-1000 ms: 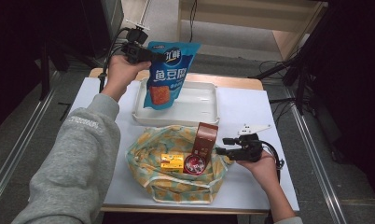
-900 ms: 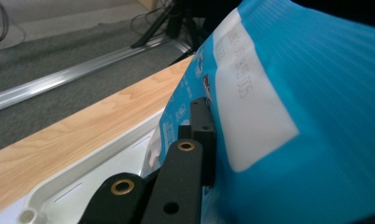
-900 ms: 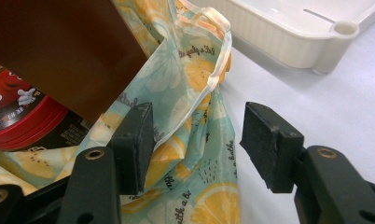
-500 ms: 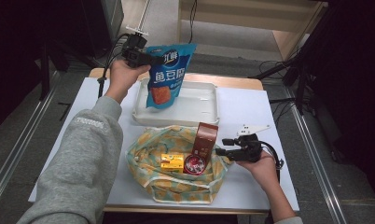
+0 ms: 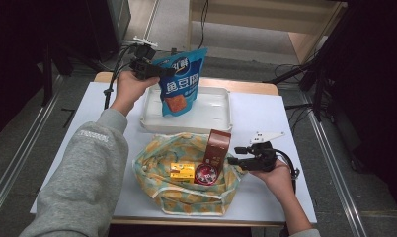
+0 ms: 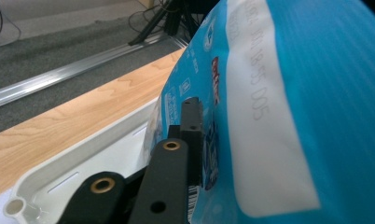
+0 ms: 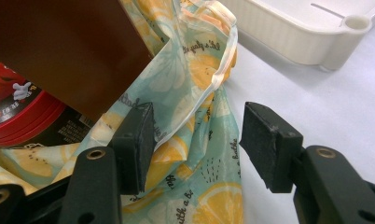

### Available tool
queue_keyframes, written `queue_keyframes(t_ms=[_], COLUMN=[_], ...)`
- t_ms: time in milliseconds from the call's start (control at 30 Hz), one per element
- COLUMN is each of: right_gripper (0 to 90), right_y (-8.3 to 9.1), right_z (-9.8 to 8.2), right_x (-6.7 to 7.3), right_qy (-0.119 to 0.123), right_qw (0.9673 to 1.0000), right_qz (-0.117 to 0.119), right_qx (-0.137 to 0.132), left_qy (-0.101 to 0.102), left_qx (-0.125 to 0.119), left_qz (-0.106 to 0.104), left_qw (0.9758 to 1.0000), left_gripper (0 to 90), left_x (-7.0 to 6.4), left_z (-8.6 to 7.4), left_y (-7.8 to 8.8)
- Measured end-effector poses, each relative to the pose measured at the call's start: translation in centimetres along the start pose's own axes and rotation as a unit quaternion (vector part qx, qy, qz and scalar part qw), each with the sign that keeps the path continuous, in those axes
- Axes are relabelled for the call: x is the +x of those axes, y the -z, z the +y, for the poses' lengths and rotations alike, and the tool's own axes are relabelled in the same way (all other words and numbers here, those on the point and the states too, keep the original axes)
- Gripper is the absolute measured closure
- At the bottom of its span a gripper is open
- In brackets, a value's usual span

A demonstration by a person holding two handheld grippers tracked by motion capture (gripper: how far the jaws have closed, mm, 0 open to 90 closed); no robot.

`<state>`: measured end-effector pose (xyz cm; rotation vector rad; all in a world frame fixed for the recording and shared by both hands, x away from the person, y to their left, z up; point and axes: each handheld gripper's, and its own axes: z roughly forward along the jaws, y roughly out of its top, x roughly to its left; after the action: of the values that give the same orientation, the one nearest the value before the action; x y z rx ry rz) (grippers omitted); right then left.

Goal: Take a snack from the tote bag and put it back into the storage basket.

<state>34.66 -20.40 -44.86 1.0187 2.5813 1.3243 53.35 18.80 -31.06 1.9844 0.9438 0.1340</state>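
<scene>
Best let blue pouch (image 5: 178, 84) settle upright in tray (image 5: 221, 122), upper centre, w/ left gripper (image 5: 159, 72) just loosening off pouch top; right gripper (image 5: 234, 159) agape by bag (image 5: 186, 195).

My white table (image 5: 265, 118) carries two things directly. A white tray (image 5: 221, 111) lies just below my left gripper (image 5: 159, 71), toward the far edge. A lemon-print cloth bag (image 5: 186, 197) lies spread open at the near edge, its fabric between my right gripper (image 5: 233, 160) jaws.
</scene>
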Motion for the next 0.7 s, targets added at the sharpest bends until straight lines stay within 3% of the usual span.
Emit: queue_keyframes(t_ms=[133, 333, 600, 700], right_gripper=[45.5, 45.5, 45.5, 45.4], right_y=[0.0, 0.1, 0.1, 0.1], right_z=[0.0, -0.1, -0.2, -0.2], right_x=[0.0, -0.1, -0.1, -0.1], right_qy=[0.001, -0.001, 0.001, -0.003], right_qw=[1.0, 1.0, 1.0, 1.0], right_qz=[0.0, 0.0, 0.001, 0.002], right_qx=[0.0, 0.004, 0.004, 0.004], left_qy=[0.008, 0.005, 0.001, 0.004], left_qx=[0.011, 0.015, 0.041, 0.04], left_qz=[-0.008, 0.004, 0.016, 0.016], left_qw=[0.9999, 0.9999, 0.999, 0.9991], left_gripper=[66.7, 57.4, 55.5, 54.9], left_x=[-0.2, -0.2, 0.1, 0.3], left_z=[0.0, -0.8, -2.6, -3.4], left_y=[0.0, 0.5, 1.1, 1.4])
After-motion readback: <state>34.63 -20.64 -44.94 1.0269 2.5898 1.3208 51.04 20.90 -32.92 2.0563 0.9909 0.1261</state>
